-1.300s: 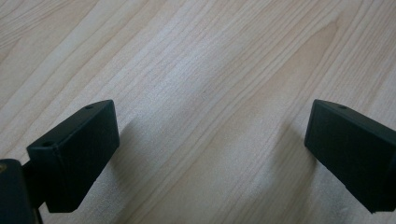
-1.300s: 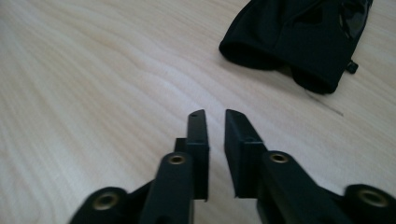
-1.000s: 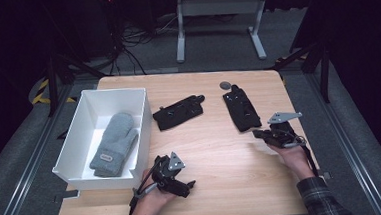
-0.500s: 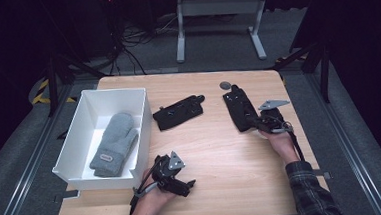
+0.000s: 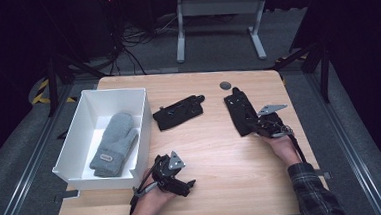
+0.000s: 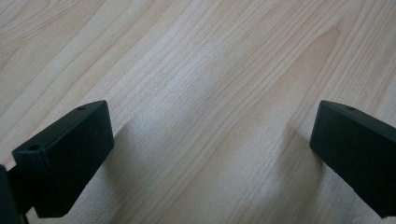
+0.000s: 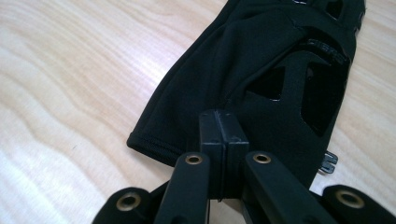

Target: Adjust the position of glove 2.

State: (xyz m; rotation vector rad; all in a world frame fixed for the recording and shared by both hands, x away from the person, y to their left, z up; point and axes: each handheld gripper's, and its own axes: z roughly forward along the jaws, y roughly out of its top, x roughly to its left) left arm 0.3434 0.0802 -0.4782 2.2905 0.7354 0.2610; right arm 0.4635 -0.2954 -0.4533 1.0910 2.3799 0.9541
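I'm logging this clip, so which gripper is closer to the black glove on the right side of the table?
Right. The right gripper sits at that black glove's cuff, jaws together. The left gripper rests far off beside the white box.

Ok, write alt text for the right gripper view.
The right gripper, its two black jaws shut flat together, sits over the cuff end of a black fabric glove lying on the light wooden table. Whether the jaws pinch any fabric cannot be told.
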